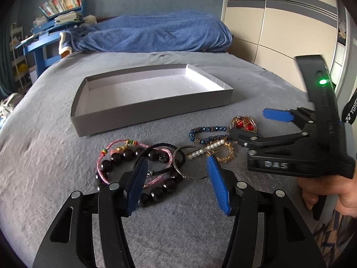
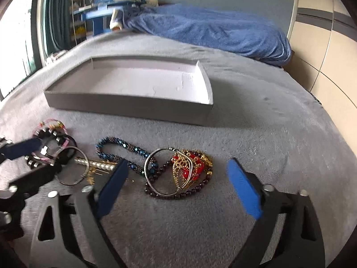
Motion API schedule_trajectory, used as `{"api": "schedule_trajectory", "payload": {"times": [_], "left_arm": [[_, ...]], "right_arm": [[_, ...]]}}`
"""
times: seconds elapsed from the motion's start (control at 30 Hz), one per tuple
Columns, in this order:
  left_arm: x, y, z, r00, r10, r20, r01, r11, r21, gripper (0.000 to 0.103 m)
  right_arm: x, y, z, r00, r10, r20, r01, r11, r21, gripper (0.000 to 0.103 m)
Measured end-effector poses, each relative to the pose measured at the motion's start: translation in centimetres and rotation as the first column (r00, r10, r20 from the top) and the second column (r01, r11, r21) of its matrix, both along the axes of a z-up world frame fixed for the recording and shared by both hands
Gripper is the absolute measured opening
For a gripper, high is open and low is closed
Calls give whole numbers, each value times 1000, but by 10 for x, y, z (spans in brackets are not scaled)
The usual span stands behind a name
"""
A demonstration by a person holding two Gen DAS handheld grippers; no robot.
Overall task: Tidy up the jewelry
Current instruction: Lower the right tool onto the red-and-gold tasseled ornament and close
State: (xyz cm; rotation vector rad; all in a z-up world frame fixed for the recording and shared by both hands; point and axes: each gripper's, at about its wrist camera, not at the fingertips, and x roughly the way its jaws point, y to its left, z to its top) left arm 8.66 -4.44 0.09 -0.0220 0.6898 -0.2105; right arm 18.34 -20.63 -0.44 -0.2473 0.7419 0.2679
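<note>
Left wrist view first: the left gripper (image 1: 177, 178) has its blue pads apart with nothing pinched. It hangs over the near-left end of the jewelry pile, and the black bead bracelet (image 1: 133, 156) and a thin metal ring (image 1: 181, 159) lie right around its tips, with the pink cord bracelet (image 1: 111, 156) tangled in with them. The whole heap runs as a band left to right across the grey blanket (image 1: 55, 167). The grey tray (image 1: 151, 109) sits just beyond it, long side facing the pile, and I can't see anything in it. The right gripper (image 1: 256, 125) comes in from the right, pads apart, at the red and gold piece (image 1: 243, 121).

Right wrist view: the pads are spread wide and holding nothing. The red and gold piece (image 2: 189, 167), looped with a wire bangle (image 2: 160, 172) and a dark bead strand (image 2: 178, 195), sits just ahead between the pads, so this hand is clearly the nearer one for that clump. The blue beaded bracelet (image 2: 125, 149) trails off to the left toward the pearl bar (image 2: 98, 164).

My guess is that the tangle is the real problem, since lifting one piece could drag its neighbours. There's plenty of bare blanket to the right, and the only edge to clear is the tray's near wall, which is low.
</note>
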Motion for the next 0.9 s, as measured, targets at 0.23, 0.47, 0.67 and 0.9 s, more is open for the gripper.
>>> {"api": "schedule_trajectory", "payload": {"times": [0.23, 0.47, 0.67, 0.9], "left_arm": [[-2, 0, 0, 1000, 5, -1, -5, 1000, -8, 57], [1, -2, 1, 1000, 1, -6, -1, 1000, 4, 57], [2, -8, 2, 1000, -26, -11, 26, 999, 30, 57], [1, -15, 3, 999, -49, -4, 49, 997, 60, 68]], "right_arm": [[7, -16, -3, 999, -35, -35, 37, 997, 67, 36], [-2, -52, 7, 997, -74, -31, 79, 973, 215, 26], [-7, -70, 10, 995, -91, -41, 99, 957, 274, 19], [-10, -61, 9, 998, -43, -40, 53, 959, 277, 43]]}}
